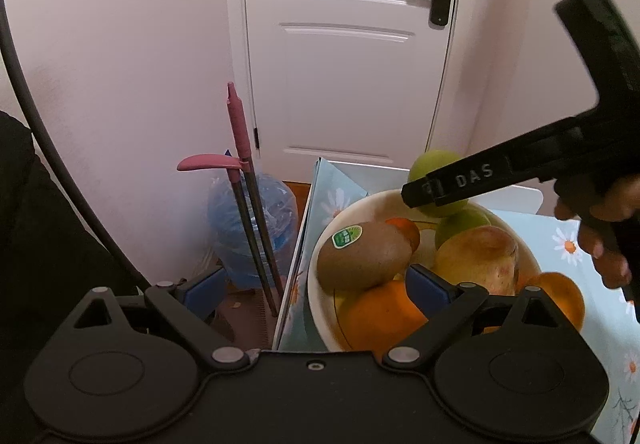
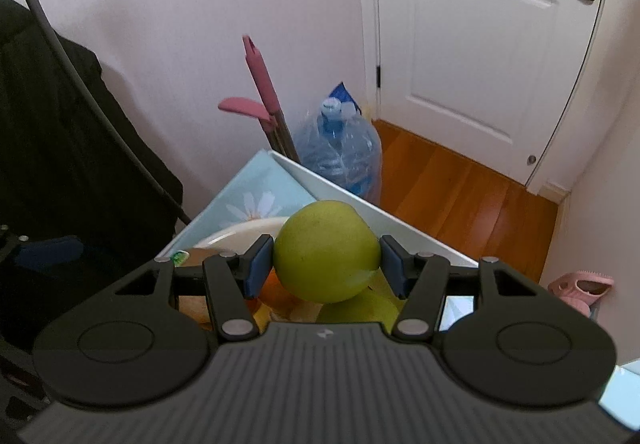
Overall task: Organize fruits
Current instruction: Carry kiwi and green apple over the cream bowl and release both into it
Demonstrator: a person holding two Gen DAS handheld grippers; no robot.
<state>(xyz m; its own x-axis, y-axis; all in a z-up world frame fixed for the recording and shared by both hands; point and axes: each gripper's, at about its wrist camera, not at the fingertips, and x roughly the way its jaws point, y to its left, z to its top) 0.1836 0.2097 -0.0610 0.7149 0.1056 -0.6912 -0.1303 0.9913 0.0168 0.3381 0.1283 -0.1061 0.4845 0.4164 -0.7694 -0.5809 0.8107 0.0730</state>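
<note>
Right wrist view showed the right hand-held gripper [image 2: 326, 262] clamped by both blue pads on a green apple [image 2: 326, 250], held just above the white bowl [image 2: 240, 230] at the corner of the flowered bench [image 2: 256, 184]. Left wrist view had the left hand-held gripper [image 1: 316, 286] spread wide and empty, one finger over the floor, the other in the bowl [image 1: 356, 212] beside the stickered kiwi [image 1: 366, 256]. Oranges [image 1: 380, 316], a reddish-yellow apple [image 1: 480, 260] and another green apple [image 1: 460, 222] crowded the bowl; beyond stood a pink-handled mop [image 1: 240, 124], a water jug [image 1: 256, 228] and a white door [image 1: 348, 44].
</note>
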